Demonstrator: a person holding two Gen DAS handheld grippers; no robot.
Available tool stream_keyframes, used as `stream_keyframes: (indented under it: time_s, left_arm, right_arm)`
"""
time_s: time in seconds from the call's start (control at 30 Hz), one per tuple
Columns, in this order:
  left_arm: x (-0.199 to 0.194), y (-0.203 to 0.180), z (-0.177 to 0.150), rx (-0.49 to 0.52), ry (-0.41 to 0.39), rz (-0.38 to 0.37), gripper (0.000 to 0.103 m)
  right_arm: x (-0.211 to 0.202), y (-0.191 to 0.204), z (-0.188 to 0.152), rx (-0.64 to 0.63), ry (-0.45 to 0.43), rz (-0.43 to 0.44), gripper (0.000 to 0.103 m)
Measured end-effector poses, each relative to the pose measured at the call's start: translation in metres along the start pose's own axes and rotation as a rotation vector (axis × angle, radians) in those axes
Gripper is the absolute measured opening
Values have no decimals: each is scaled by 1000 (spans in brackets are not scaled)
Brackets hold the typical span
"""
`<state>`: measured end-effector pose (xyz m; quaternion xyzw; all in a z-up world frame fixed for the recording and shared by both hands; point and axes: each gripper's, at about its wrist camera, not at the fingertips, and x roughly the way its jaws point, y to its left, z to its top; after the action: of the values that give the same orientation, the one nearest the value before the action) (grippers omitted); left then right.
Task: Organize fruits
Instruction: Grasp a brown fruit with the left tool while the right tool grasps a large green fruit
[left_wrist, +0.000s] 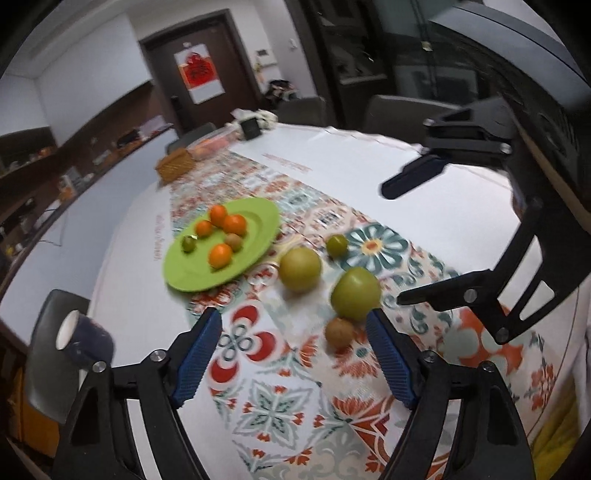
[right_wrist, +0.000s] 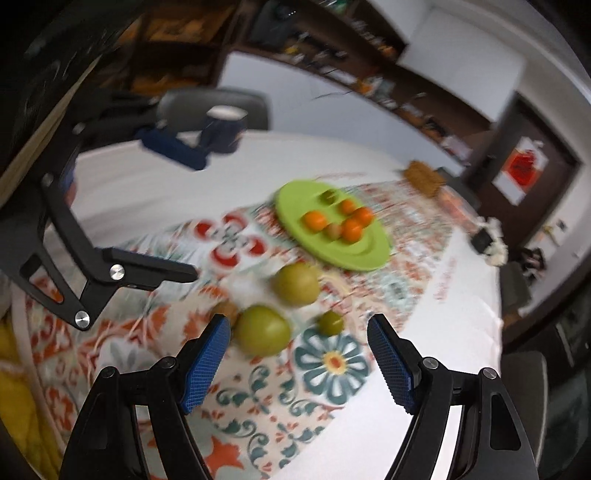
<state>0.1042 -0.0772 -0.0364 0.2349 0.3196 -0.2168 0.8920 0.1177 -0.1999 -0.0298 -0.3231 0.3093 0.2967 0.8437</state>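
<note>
A green plate (left_wrist: 255, 216) (right_wrist: 295, 195) holds several small oranges (left_wrist: 234, 223), a small green fruit (left_wrist: 188, 244) and a brown one (left_wrist: 233, 241). On the patterned cloth beside it lie a yellow-green pear (left_wrist: 300, 269) (right_wrist: 296, 284), a green apple (left_wrist: 355, 293) (right_wrist: 261, 329), a small green fruit (left_wrist: 337, 244) (right_wrist: 330, 322) and a small brown fruit (left_wrist: 340, 332) (right_wrist: 226, 309). My left gripper (left_wrist: 295, 323) is open and empty above the cloth, with the brown fruit just inside its right finger. My right gripper (right_wrist: 299, 328) is open and empty, with the apple and small green fruit between its tips.
A dark blue mug (left_wrist: 85, 338) (right_wrist: 221, 129) stands near the table edge. A wicker box (left_wrist: 174, 164) (right_wrist: 423, 178) and a black box (left_wrist: 249, 127) sit at the far end. Grey chairs (left_wrist: 402, 110) ring the table. The other gripper shows in each view (left_wrist: 458, 155) (right_wrist: 122, 206).
</note>
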Motion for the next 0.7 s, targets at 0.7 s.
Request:
stream_keyframes:
  time_s: [0.7]
  left_arm:
    - [84,9,-10,-52,164,-321,42]
  right_arm:
    - [78,-1,-5,-152,150,245,58]
